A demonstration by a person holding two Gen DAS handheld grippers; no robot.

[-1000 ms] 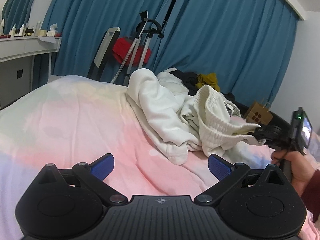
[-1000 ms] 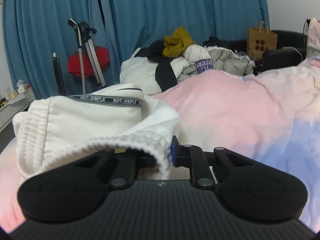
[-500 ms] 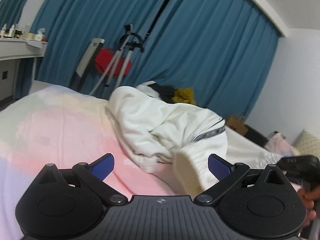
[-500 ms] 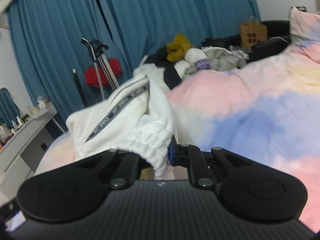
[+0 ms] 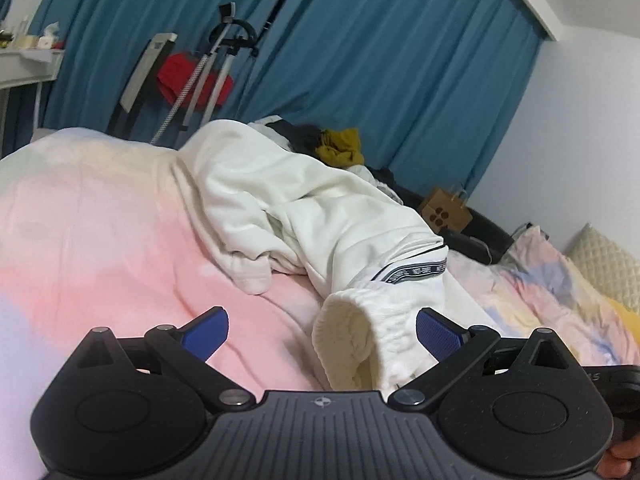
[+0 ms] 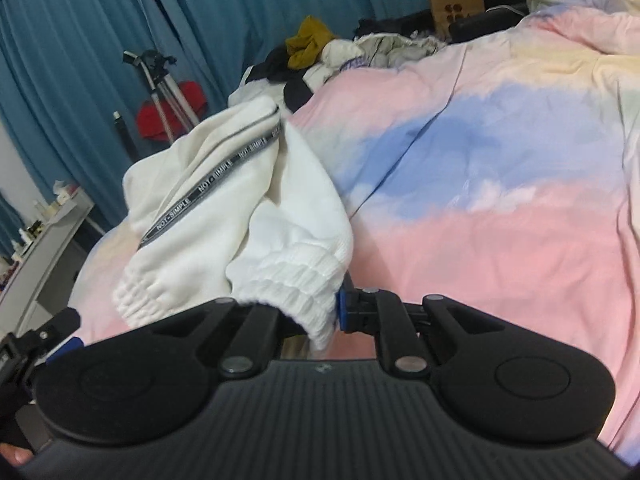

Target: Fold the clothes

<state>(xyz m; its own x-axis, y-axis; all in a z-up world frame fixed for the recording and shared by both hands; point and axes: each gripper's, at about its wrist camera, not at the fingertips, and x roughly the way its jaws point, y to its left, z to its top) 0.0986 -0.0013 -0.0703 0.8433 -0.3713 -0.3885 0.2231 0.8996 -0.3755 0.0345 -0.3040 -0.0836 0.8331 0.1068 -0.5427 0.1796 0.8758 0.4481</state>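
The bed (image 6: 500, 168), under a pink and blue cover, carries the white sweatpants (image 5: 320, 208), which lie crumpled across it and trail toward both tools. Beyond them sits a heap of other clothes (image 6: 320, 48). The fabric looks thick, soft and limp; it should sag wherever unsupported, so the ribbed elastic hems look the firmest places to hold. The right gripper (image 6: 320, 316) is clamped on one ribbed cuff (image 6: 296, 276). The left gripper (image 5: 322, 334) stands wide open, the other cuff (image 5: 360, 340) between its fingers, ungrasped.

Left gripper (image 5: 322, 334) showing black ribbed body w/ silver pivot screws, blue textured pads (image 5: 438, 332); right gripper (image 6: 316, 312) looking identical, black w/ blue pad.
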